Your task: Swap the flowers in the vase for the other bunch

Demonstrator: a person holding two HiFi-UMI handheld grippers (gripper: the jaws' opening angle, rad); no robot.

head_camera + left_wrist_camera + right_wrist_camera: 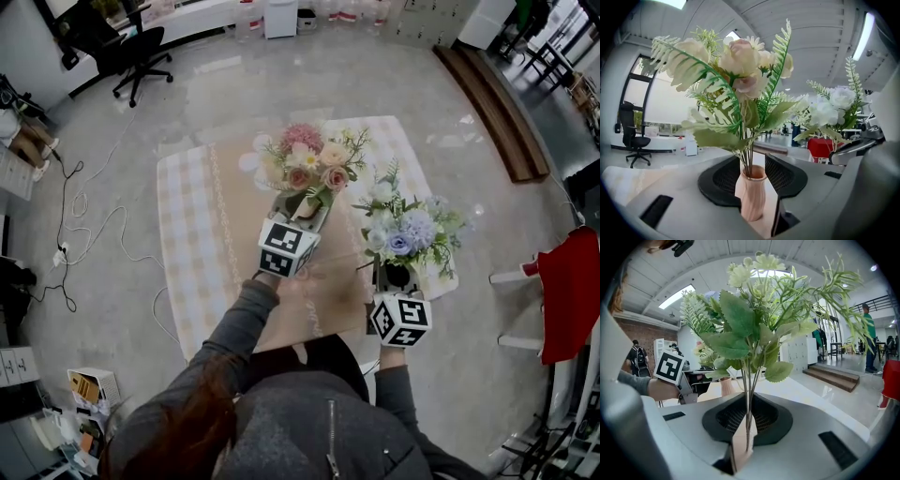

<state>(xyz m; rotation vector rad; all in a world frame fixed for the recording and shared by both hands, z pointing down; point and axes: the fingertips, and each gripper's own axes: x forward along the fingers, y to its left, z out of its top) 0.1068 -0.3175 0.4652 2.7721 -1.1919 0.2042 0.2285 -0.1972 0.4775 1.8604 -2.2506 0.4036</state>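
Vase [753,194] update from us: it stands on the checked tablecloth [187,220] with the pink bunch [307,161] in it, right between the jaws of the left gripper [298,223]. Those jaws are spread wide and, as far as we can see, the pads aren't squeezing it. The right gripper [394,278] is clamped tight on the thin stems [748,399] of the blue-and-white bunch [405,230], which it holds up just beside the vase. Handling-wise, we reckon both bunches are fake and really light, with wiry stems that hold their shape but could slip or twist in a pinch. The heads are floppy and wide, so everything is top-heavy. The vase looks small, ribbed and narrow at the base, so we'd guess it tips easily when a bunch gets pulled out. We'd steady it round the belly and take the flowers low on the gathered stems, just above the neck, never by the blooms. On views: the head view gives us the layout, with both bunches side by side over the cloth, but the marker cubes hide the jaws. The left gripper view shows the gap round the vase and the stems going into its neck. The right gripper view shows the pinch on the stems, with the vase small in the background.
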